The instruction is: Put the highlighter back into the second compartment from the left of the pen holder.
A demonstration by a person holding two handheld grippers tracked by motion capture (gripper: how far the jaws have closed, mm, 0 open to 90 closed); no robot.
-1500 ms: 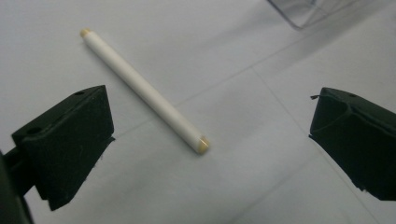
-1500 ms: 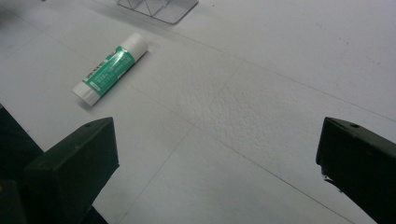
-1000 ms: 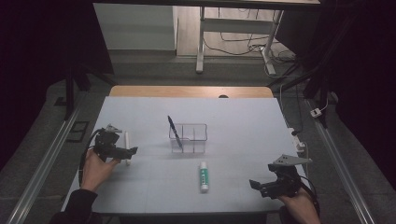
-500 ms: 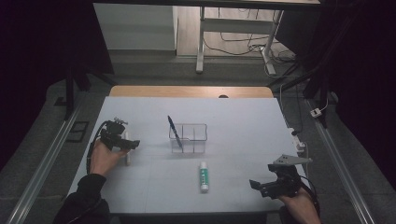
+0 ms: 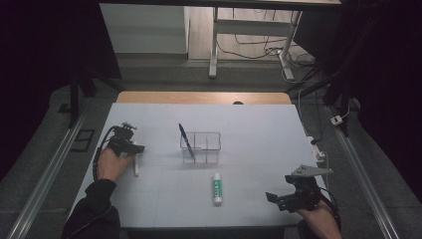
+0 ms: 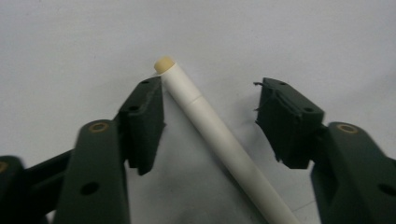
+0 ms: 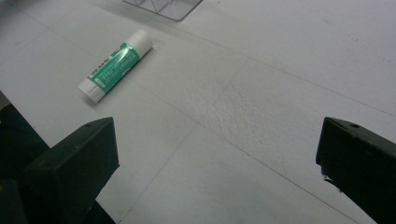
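White and slim, the pen [image 6: 219,135] lies flat on the pale surface [image 5: 259,134] near its left edge, and my left claw [image 6: 210,121] straddles it. The jaws have just been closing and stand half open: the left pad touches the pen beside its cream tip, the right pad is apart from it, so nothing is gripped. My right claw [image 5: 278,198] rests wide open and empty at the near right corner. A green glue stick [image 7: 116,65] lies near a clear organiser [image 5: 200,147] holding a blue pen [image 5: 184,137].
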